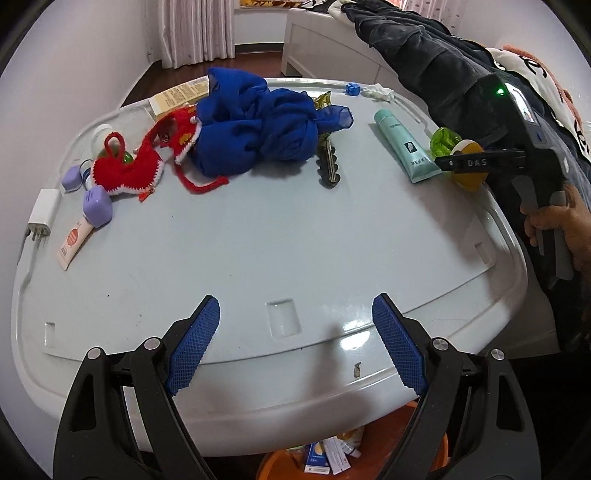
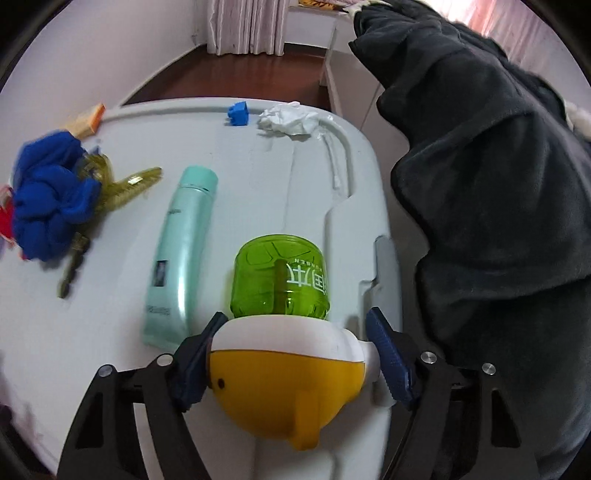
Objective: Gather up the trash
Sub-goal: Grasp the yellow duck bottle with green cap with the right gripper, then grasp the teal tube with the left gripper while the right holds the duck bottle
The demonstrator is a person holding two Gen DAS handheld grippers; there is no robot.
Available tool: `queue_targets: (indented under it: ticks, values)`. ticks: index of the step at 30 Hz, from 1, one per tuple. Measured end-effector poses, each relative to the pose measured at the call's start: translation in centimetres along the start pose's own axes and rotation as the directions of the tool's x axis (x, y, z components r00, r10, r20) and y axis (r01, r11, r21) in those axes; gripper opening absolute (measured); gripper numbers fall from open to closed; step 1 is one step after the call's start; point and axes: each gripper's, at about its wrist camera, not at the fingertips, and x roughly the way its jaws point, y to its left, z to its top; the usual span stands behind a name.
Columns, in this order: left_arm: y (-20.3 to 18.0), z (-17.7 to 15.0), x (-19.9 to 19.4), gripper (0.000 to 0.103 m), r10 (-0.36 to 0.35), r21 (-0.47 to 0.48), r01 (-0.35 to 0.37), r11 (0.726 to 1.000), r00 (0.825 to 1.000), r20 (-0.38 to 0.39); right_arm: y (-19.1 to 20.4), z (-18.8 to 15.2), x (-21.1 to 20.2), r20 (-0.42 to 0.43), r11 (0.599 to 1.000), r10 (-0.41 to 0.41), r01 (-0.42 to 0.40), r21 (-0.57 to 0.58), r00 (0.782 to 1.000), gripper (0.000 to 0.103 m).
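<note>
The right tongs (image 2: 293, 363) straddle the yellow-and-white base of a green bottle (image 2: 280, 284) lying on the table (image 2: 258, 177), just beside a teal tube (image 2: 181, 254); contact is unclear. The left tongs (image 1: 295, 343) stand apart, empty.

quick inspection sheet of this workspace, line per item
surface: pale table, middle bare, items along far and side edges
job's things: crumpled tissue at far edge; green bottle with white-yellow base lying between right gripper's pads; orange bin under the near edge holds boxes
clutter: blue cloth, red knit, mint tube, hair clips, charger, blue block
grippers: left gripper open, empty; right gripper around the bottle's base, contact unclear
cables: white cord near the tissue
surroundings: curtain, dark blanket
</note>
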Motion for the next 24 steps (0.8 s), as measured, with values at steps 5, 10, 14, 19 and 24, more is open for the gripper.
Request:
queue_targets:
  ticks: [5,10,14,19,24]
  values:
    - [-0.1,0.0,0.3,0.083,0.009,0.006,-0.009,1.000,1.000,-0.003,1.6,-0.2,-1.4,0.016,0.992,0.124,-0.124,0.025,0.992,0.075]
    - [-0.3,0.3,0.4,0.083,0.009,0.001,-0.009,1.000,1.000,0.001,2.4,-0.7,-3.4,0.043,0.951,0.292,-0.295,0.094,0.955,0.075]
    - [-0.8,0.9,0.1,0.083,0.018,0.009,-0.019,1.000,0.999,0.026,3.5,-1.6,-5.7,0.075,0.930,0.354,-0.360,0.074,0.932,0.075]
    - [-2.4,3.2,0.7,0.083,-0.045,0.016,0.044,0.999,0.998,0.039,3.0,-3.8,-9.7,0.164,0.915,0.376,-0.393,0.089,0.912,0.075]
    - [-6.1,7.7,2.7,0.083,-0.082,0.060,0.080,0.995,0.996,0.043,0.9,-4.9,-12.8,0.259,0.930,0.321,-0.355,0.096,0.911,0.075]
